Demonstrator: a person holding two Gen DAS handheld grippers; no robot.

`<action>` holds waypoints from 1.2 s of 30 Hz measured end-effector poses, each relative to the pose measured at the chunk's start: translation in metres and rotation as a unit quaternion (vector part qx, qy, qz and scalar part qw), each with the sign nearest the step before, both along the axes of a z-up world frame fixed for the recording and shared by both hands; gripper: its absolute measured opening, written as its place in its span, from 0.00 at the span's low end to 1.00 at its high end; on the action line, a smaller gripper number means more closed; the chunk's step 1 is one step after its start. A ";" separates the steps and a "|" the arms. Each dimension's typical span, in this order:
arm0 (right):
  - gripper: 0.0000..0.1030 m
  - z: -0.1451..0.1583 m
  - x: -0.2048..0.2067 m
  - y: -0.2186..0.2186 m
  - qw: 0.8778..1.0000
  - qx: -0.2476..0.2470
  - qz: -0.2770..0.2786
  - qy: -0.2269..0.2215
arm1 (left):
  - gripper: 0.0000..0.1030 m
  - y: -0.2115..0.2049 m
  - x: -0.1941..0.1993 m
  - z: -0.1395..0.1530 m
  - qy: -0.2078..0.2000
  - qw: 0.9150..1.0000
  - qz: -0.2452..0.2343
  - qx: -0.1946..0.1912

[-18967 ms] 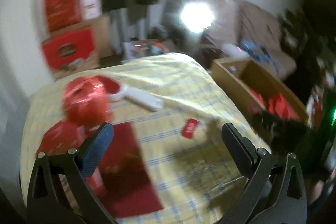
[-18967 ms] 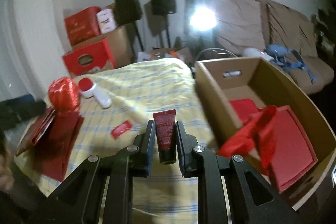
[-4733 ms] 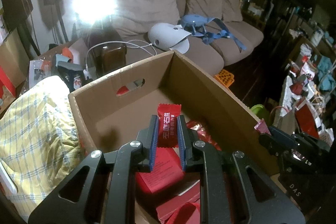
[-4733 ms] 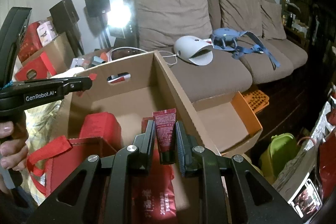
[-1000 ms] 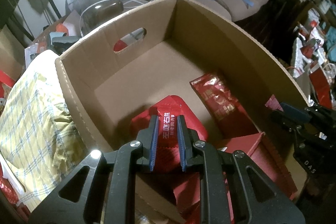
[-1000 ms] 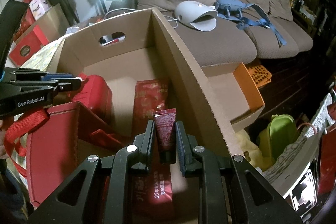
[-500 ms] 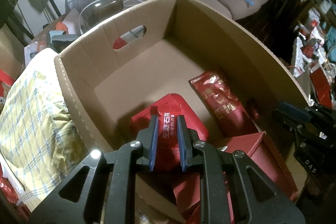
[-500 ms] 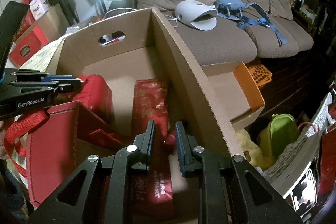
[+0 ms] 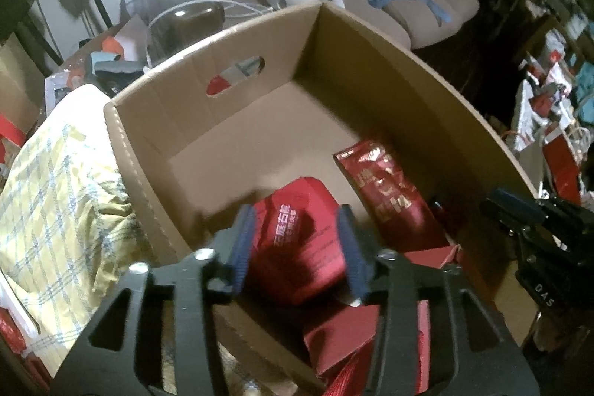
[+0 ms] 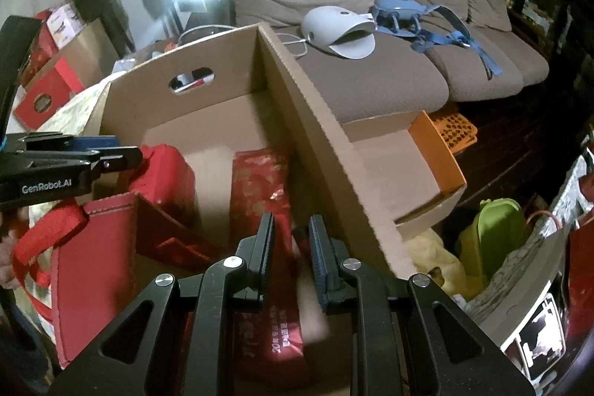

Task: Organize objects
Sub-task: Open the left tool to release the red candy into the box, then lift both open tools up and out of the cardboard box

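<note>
Above cardboard box point(image 9: 408, 80), left tongs point(image 9: 297, 244) opening, empty

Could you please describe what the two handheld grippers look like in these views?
Both are matte black frames with triangular cut-outs and silver screws. The left gripper has blue ribbed pads on its fingers; the right gripper has dark ribbed pads. White lettering reads "GenRobot.AI" on the left gripper's side and "DAS" on the right's. No cables or sleeves show.
</note>
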State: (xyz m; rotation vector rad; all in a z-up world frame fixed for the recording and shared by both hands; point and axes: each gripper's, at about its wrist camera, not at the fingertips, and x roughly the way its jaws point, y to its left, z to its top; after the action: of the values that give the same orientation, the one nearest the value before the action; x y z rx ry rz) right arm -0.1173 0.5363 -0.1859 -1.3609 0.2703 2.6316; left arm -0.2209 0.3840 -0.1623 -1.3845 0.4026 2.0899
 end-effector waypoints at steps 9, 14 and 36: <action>0.26 0.009 0.003 0.002 1.000 -0.004 -0.004 0.023 | 0.76 -0.004 0.000 0.013 0.039 0.999 0.010 0.012; 0.31 0.013 0.005 0.004 0.999 -0.005 -0.009 0.034 | 0.83 -0.005 -0.001 0.020 0.057 0.998 0.020 0.020; 0.50 0.040 0.017 0.013 0.993 0.003 -0.043 0.110 | 0.92 -0.019 -0.002 0.049 0.112 0.990 0.059 0.066</action>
State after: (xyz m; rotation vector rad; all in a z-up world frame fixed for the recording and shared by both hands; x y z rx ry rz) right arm -0.1005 0.5492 -0.1461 -1.0314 0.3410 2.7066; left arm -0.2233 0.3650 -0.1136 -1.1268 0.2722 2.3337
